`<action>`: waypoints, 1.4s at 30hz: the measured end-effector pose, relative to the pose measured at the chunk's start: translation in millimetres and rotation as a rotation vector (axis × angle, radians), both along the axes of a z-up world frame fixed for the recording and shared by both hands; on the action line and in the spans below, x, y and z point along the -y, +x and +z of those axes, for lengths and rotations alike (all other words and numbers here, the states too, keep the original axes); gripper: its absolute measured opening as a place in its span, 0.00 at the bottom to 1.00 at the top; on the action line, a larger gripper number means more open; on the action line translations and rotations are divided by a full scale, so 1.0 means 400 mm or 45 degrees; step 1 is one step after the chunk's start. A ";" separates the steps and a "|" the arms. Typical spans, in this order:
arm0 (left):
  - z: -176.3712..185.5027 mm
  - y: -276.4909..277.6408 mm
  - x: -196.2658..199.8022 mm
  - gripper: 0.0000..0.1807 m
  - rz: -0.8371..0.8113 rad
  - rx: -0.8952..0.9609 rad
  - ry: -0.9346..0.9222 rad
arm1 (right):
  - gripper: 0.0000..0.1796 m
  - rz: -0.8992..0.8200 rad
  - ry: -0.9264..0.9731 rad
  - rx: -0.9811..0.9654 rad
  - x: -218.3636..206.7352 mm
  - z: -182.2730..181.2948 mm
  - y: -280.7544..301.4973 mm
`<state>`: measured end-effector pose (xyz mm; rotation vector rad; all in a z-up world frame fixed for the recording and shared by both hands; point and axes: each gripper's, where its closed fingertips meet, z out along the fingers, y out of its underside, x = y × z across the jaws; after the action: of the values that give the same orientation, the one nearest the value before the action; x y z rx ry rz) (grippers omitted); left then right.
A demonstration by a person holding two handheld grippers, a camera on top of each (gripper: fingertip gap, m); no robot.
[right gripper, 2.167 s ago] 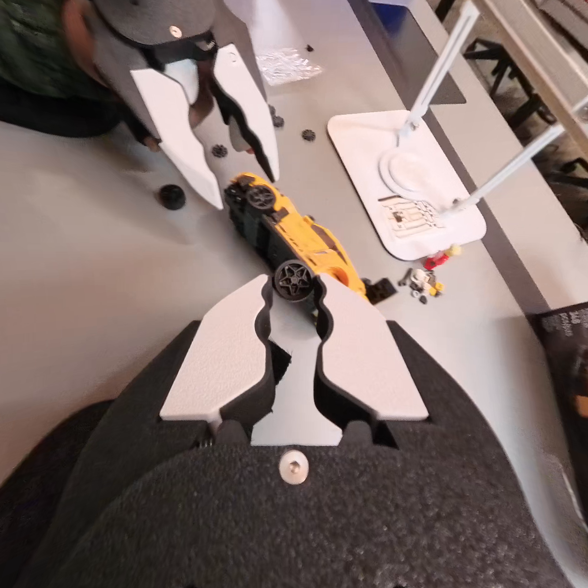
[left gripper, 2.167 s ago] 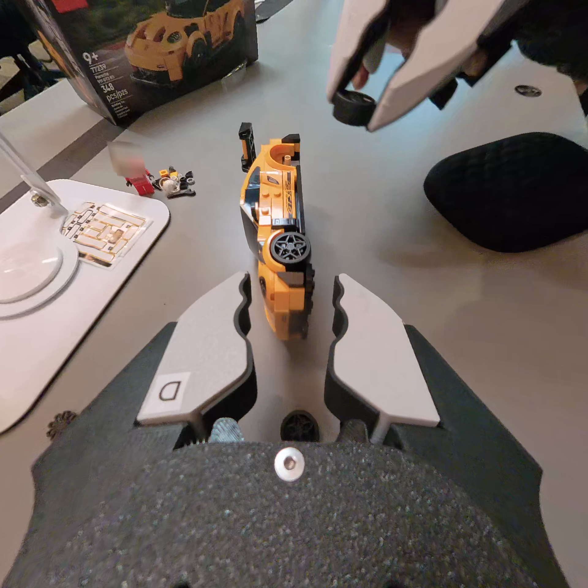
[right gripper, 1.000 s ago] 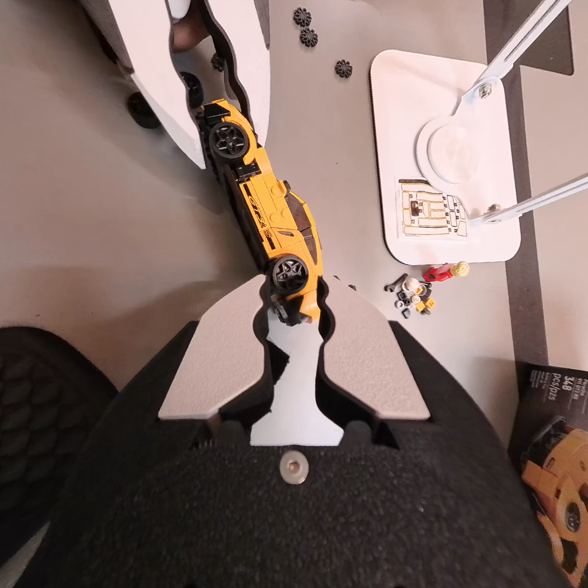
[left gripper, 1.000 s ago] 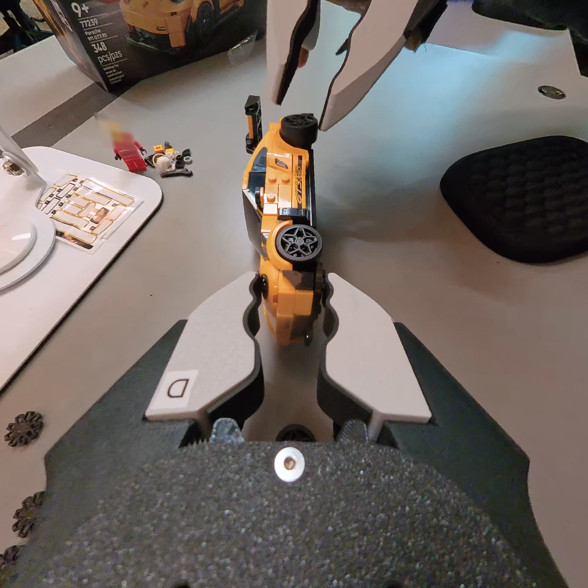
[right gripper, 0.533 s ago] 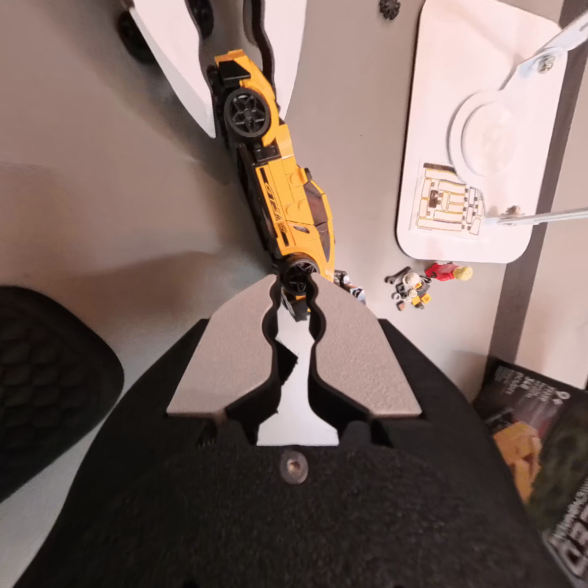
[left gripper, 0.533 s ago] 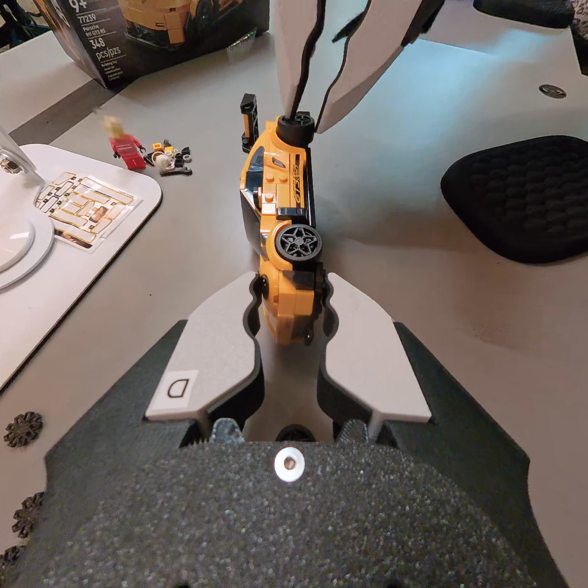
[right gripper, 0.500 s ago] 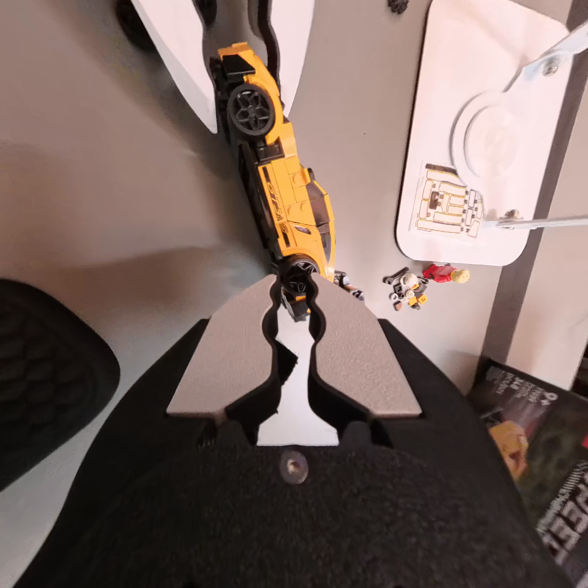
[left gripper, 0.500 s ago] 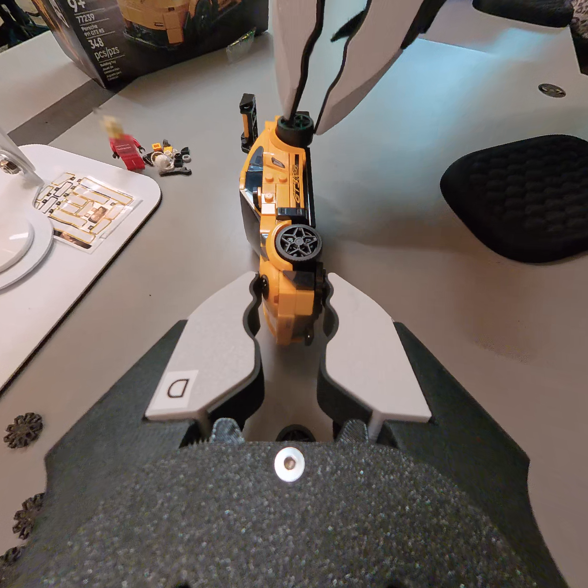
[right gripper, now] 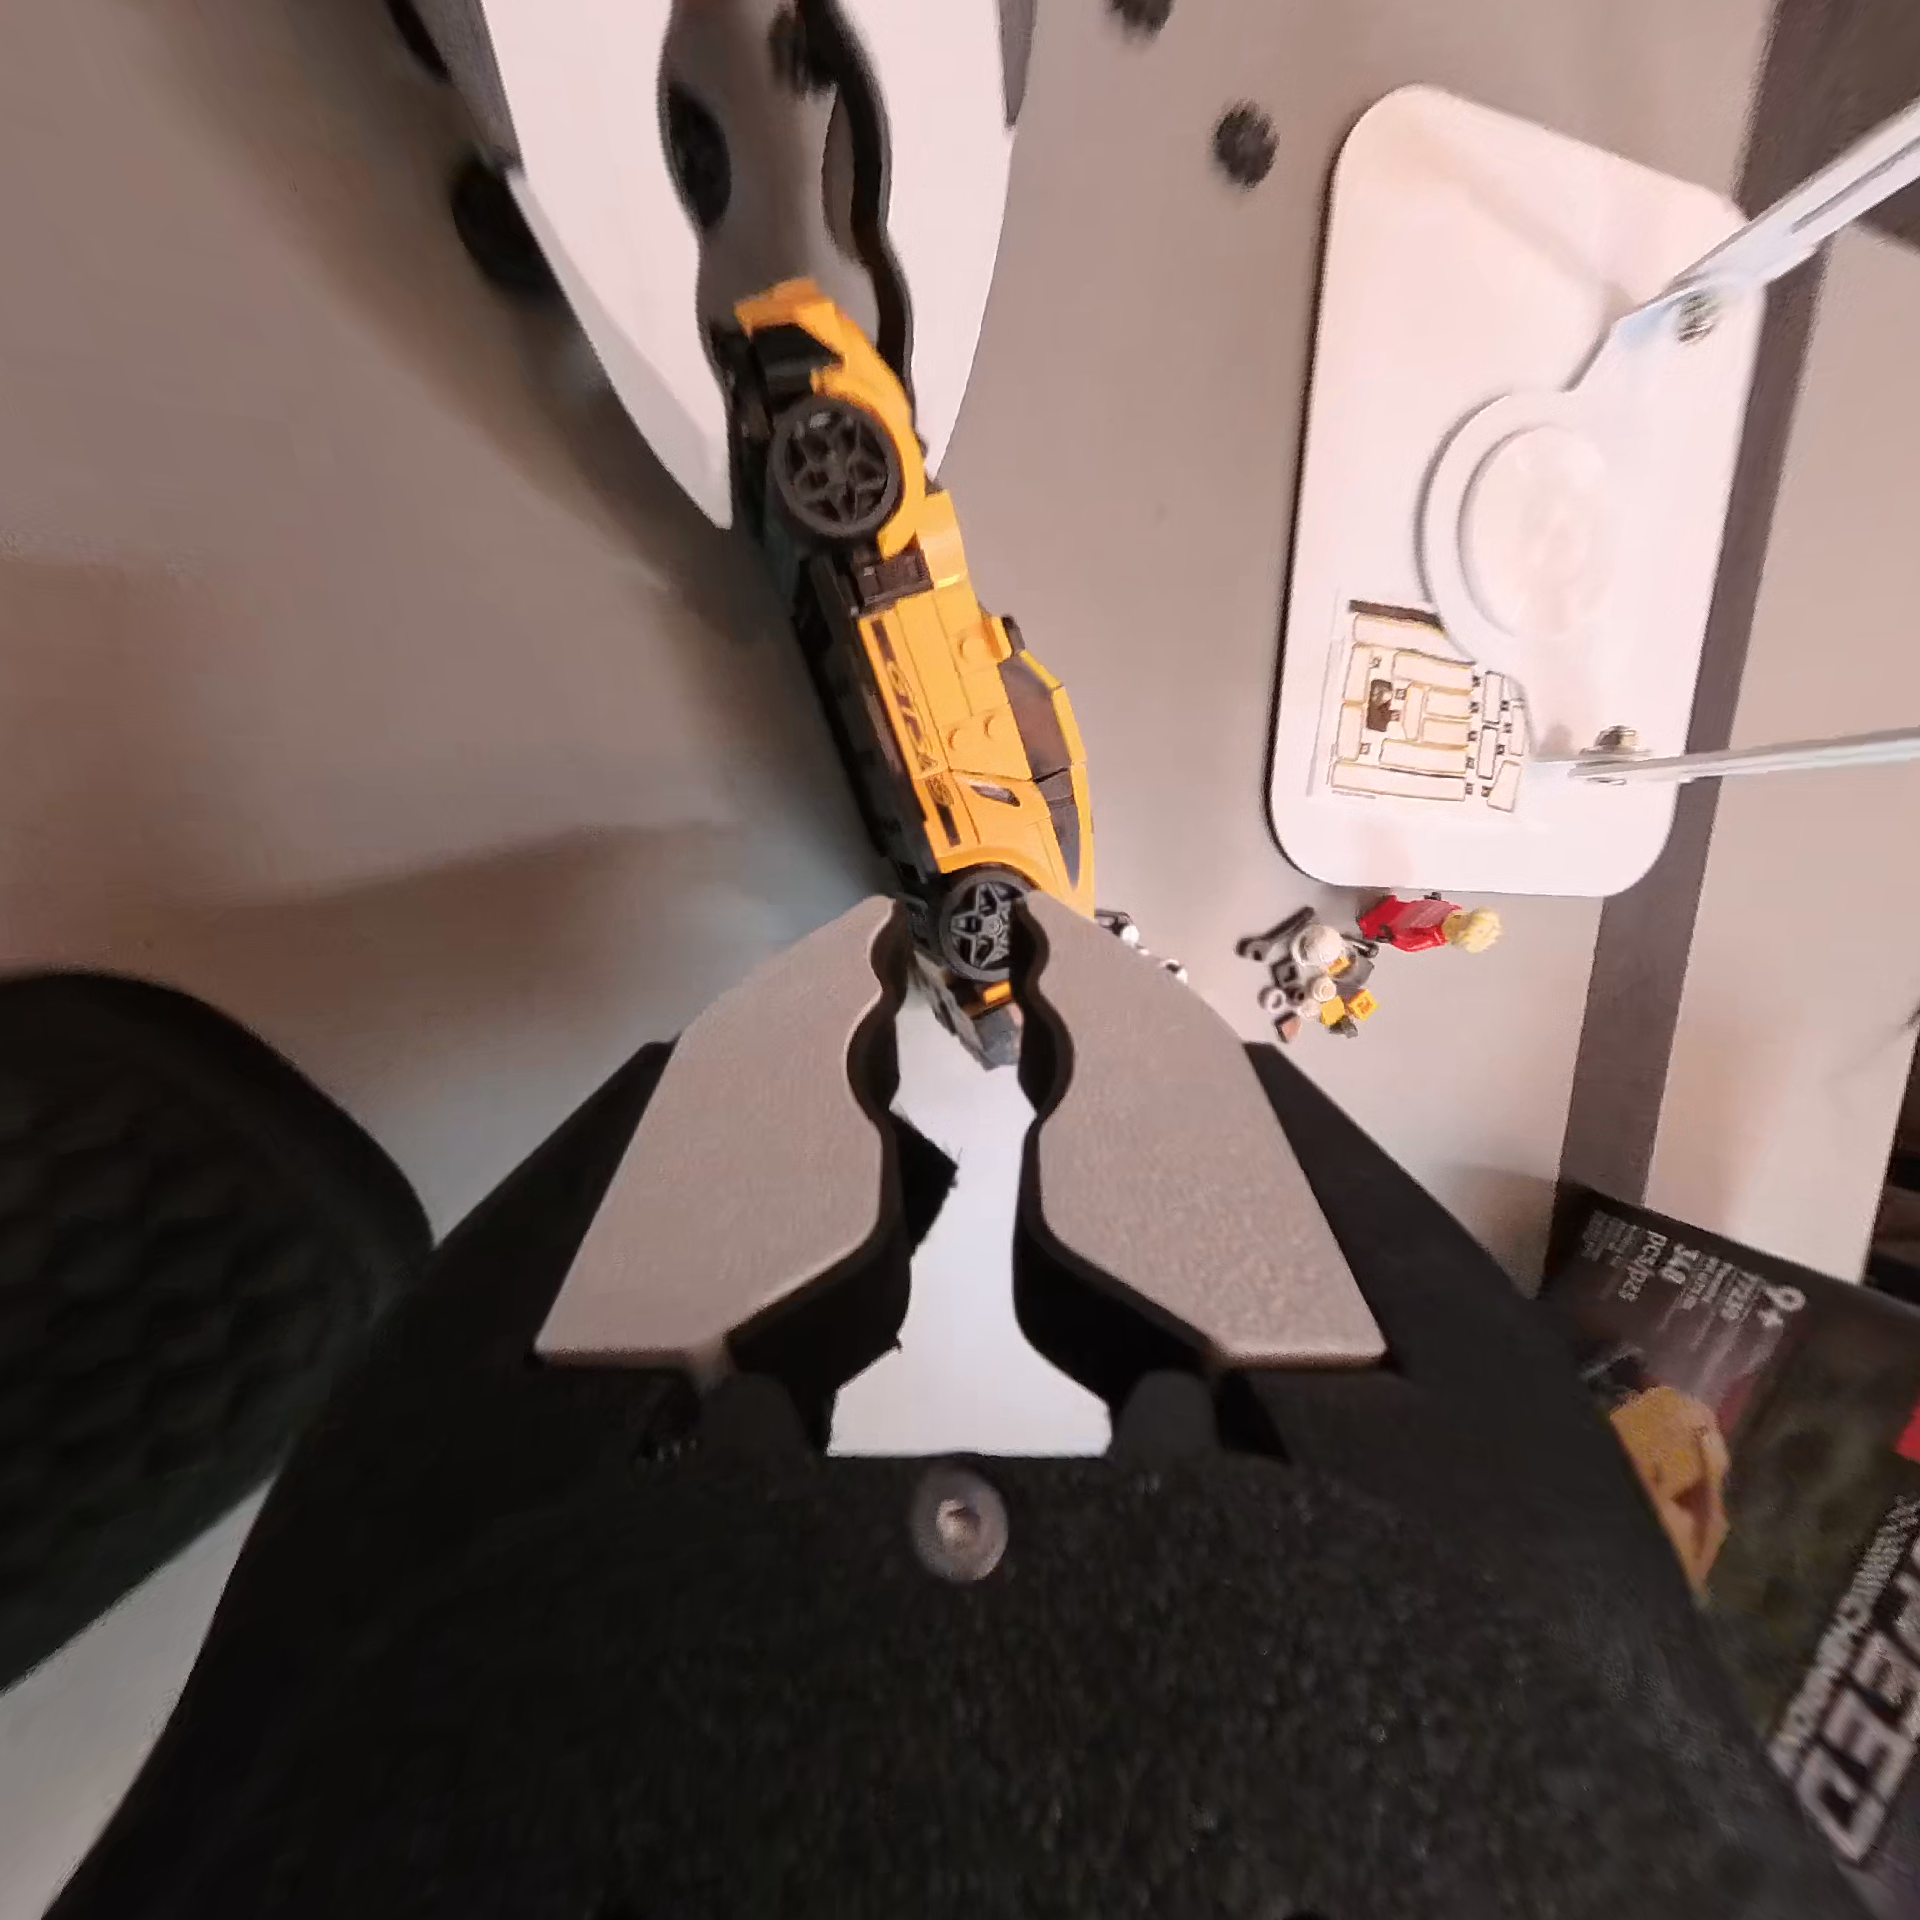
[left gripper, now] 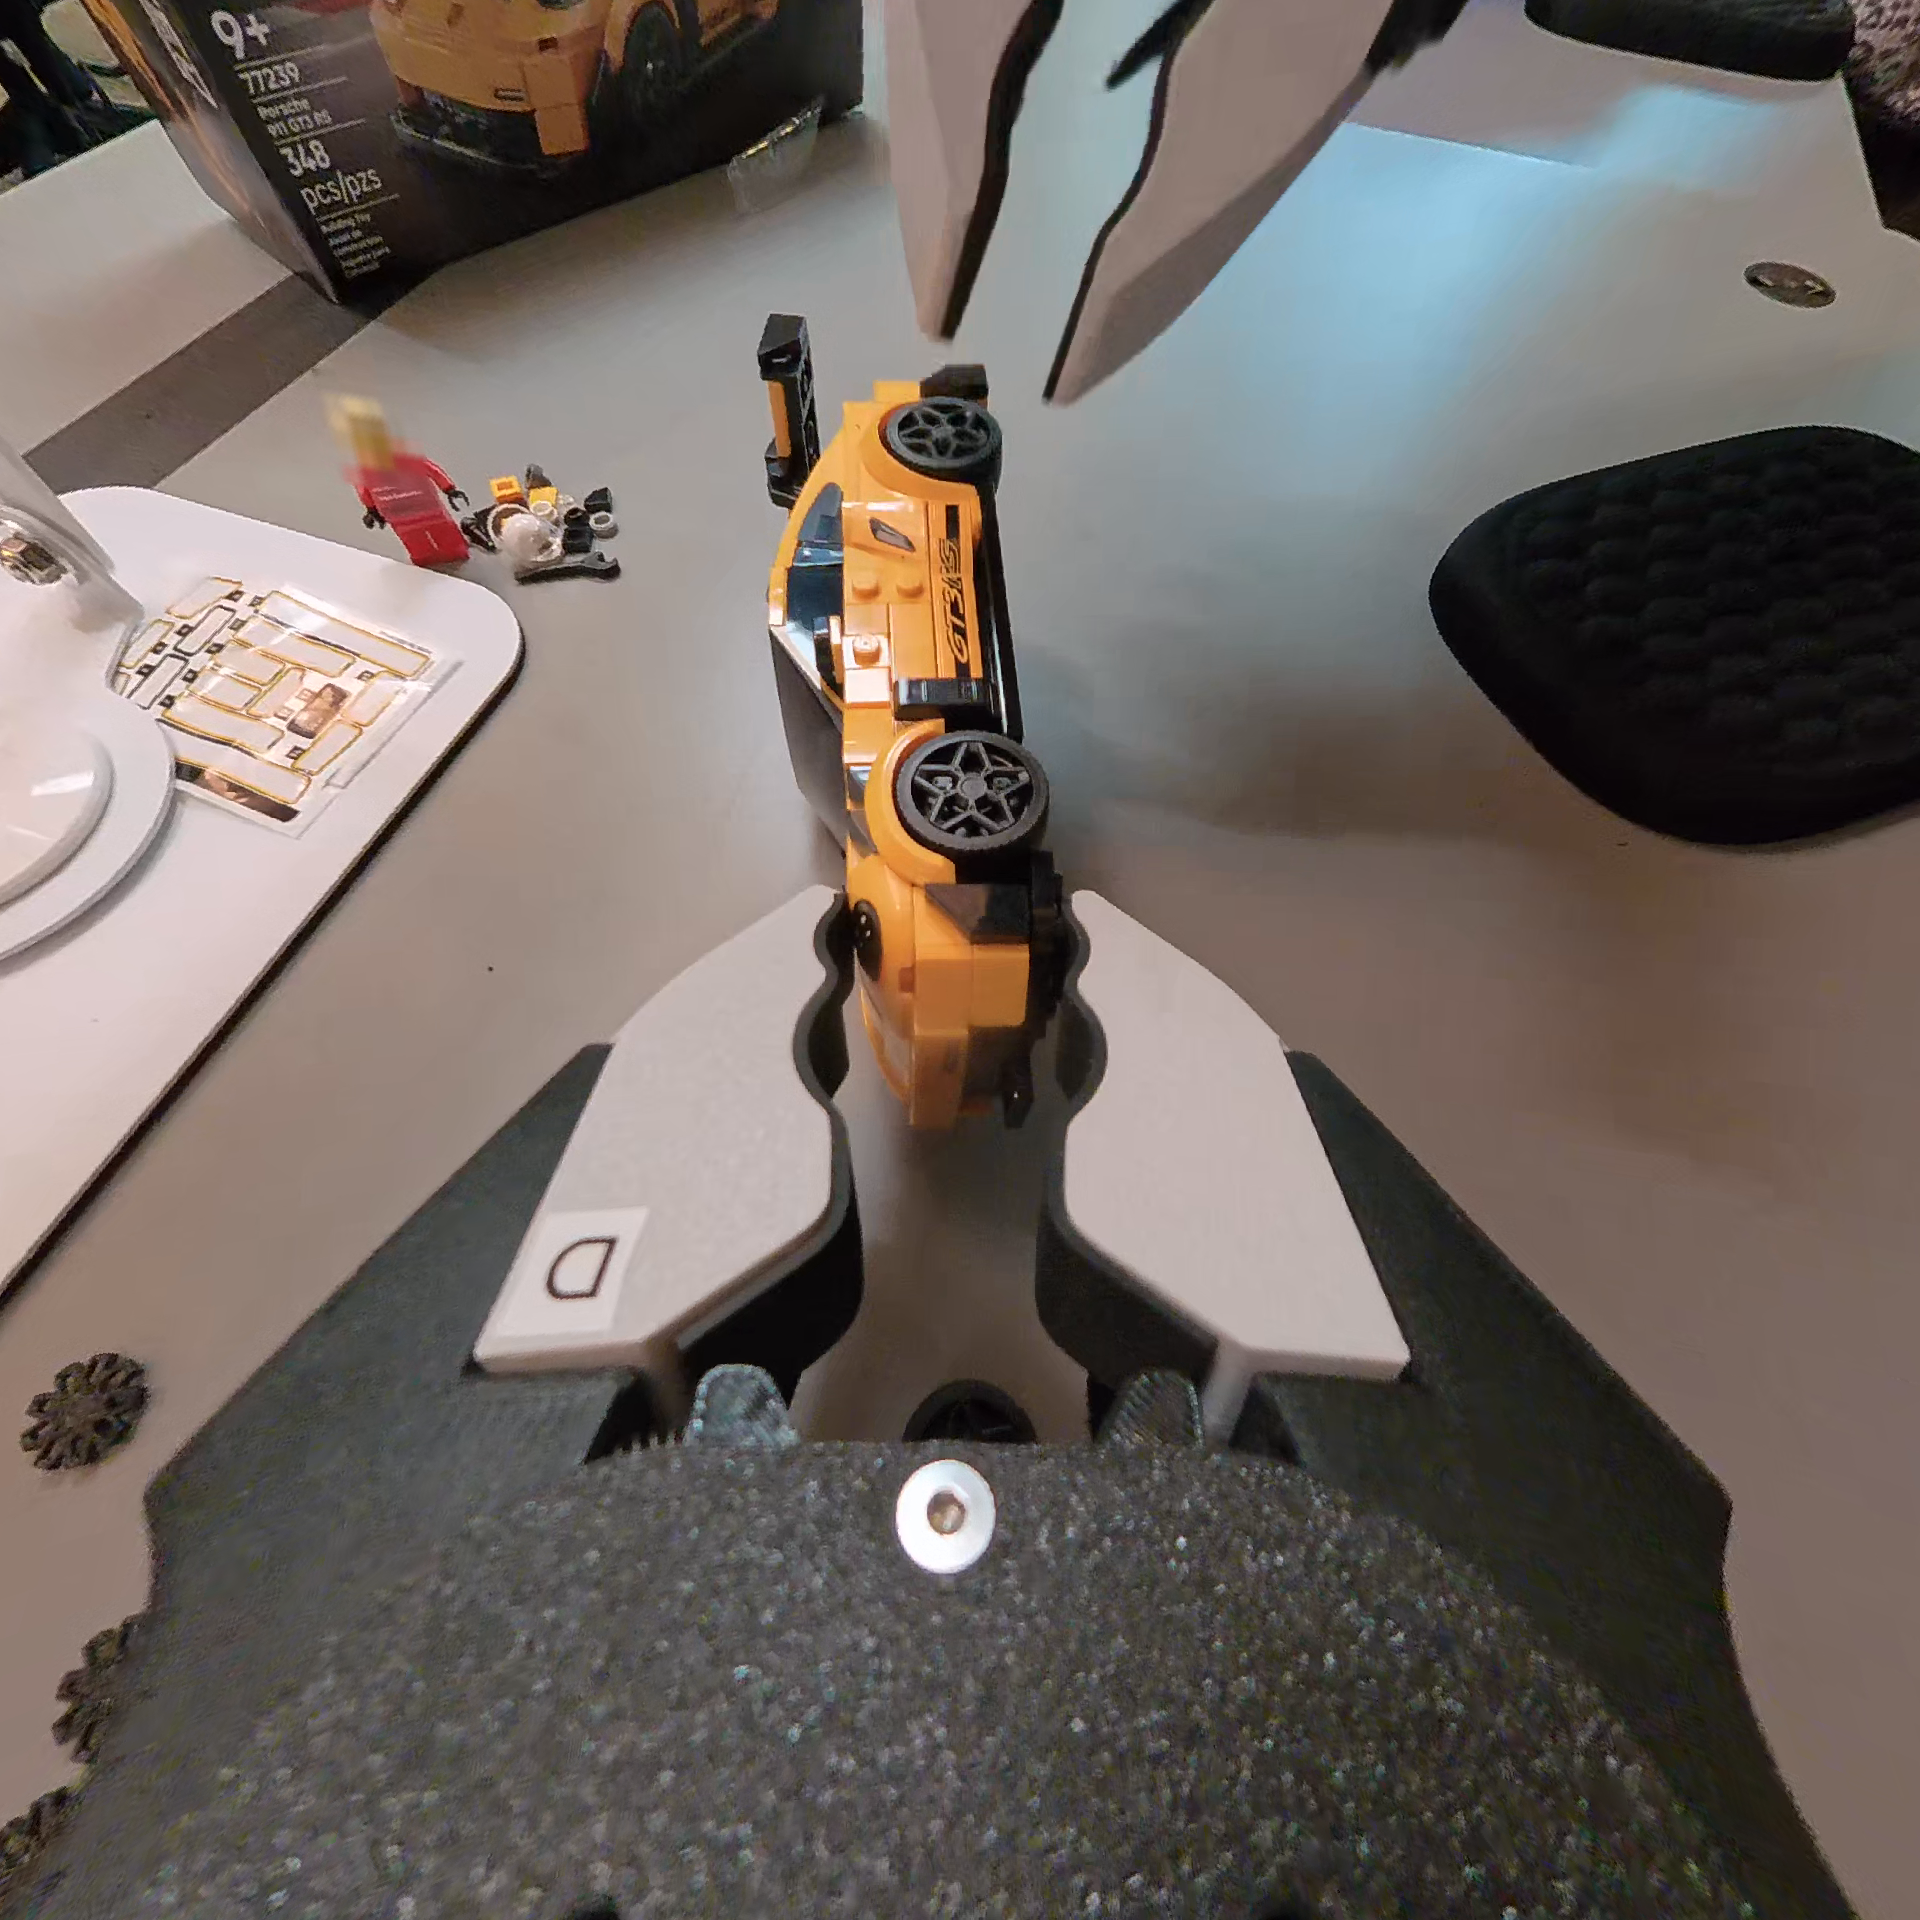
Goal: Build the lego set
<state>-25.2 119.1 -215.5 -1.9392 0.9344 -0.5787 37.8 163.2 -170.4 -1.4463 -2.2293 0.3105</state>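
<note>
The car [left gripper: 914, 727] lies on its side on the desk [left gripper: 1351, 1091], nose toward the left gripper [left gripper: 945, 997], whose fingers are closed against the front end and pin it. Both upward-facing wheels are now seated: the front wheel [left gripper: 971, 795] and the rear wheel [left gripper: 940, 442]. Half a second earlier the right gripper [left gripper: 997, 353] was pressing the rear wheel onto its axle, fingers nearly together around the tyre; now the fingers are spread a little, clear of the wheel and empty, hovering just above the tail. Two seconds earlier that wheel was carried in the air and the left gripper stood open, short of the nose. Judged from this, the side is finished, and the car would need turning to fit the remaining wheels. A loose wheel [left gripper: 966, 1413] lies under the left gripper. The box [left gripper: 520, 135], the minifigure [left gripper: 400, 499] with small parts [left gripper: 551, 525], and the sticker sheet [left gripper: 281, 696] are unmoved.
</note>
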 end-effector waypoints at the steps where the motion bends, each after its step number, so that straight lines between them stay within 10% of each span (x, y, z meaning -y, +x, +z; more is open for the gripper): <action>1: 0.001 -0.002 0.000 0.20 0.003 -0.004 0.007 | 0.11 -0.023 -0.016 -0.052 0.004 0.013 -0.001; 17: 0.017 -0.007 0.013 0.19 -0.001 -0.025 0.053 | 0.13 -0.284 -0.071 -0.353 0.062 -0.017 0.008; 31: -0.004 0.049 0.083 0.20 -0.171 -0.830 0.769 | 0.15 -0.718 -0.645 -0.415 0.139 -0.120 0.074; 42: -0.062 0.087 0.120 0.20 -0.330 -1.061 0.863 | 0.14 -0.794 -0.683 -0.385 0.147 -0.162 0.080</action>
<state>9.5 71.0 -240.1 -1.4074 1.6475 0.4395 69.8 104.6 -235.2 -2.1083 -1.4125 0.8832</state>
